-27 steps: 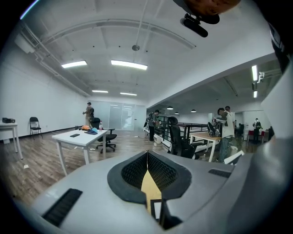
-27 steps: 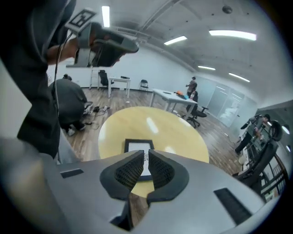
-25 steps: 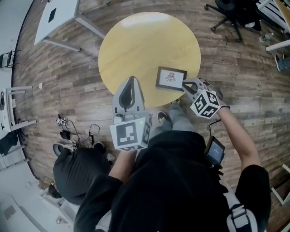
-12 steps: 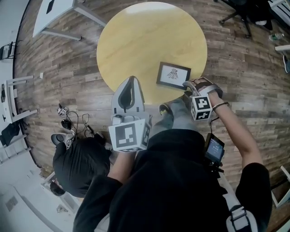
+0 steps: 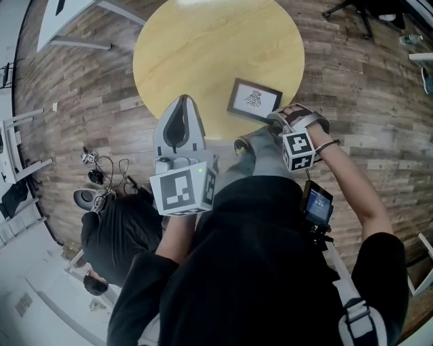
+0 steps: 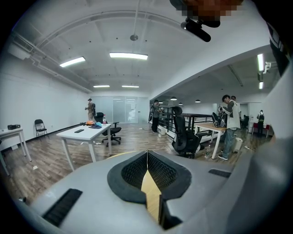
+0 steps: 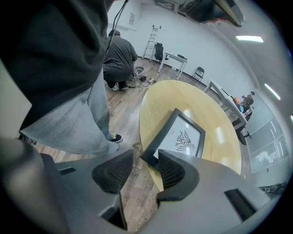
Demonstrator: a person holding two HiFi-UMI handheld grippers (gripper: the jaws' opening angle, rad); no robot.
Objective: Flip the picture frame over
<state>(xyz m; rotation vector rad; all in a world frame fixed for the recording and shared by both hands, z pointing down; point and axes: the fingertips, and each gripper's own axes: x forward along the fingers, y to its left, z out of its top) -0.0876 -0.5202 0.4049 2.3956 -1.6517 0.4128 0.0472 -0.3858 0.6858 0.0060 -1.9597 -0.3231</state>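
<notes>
A black picture frame (image 5: 254, 100) lies face up on the round yellow table (image 5: 203, 47), near its front right edge, showing a white print with a dark drawing. My right gripper (image 5: 275, 122) points steeply down at the frame's near right corner. In the right gripper view its jaws (image 7: 145, 158) stand open, with the frame's (image 7: 179, 135) near corner between them and the pads not pressing on it. My left gripper (image 5: 182, 100) hovers over the table's front edge, left of the frame. It is shut with its pads meeting at the tip (image 6: 147, 153).
A person in dark clothes (image 5: 115, 236) crouches on the wooden floor at the lower left, beside cables (image 5: 101, 177). White tables (image 5: 67, 20) stand at the far left and an office chair (image 5: 358, 12) at the top right. My own trouser legs and a shoe (image 5: 242, 146) are under the table's edge.
My right gripper has rolled and sunk onto the frame's near corner, and its jaws have opened. The left gripper has dropped slightly. The head view has shifted, so the table sits higher in the picture.
</notes>
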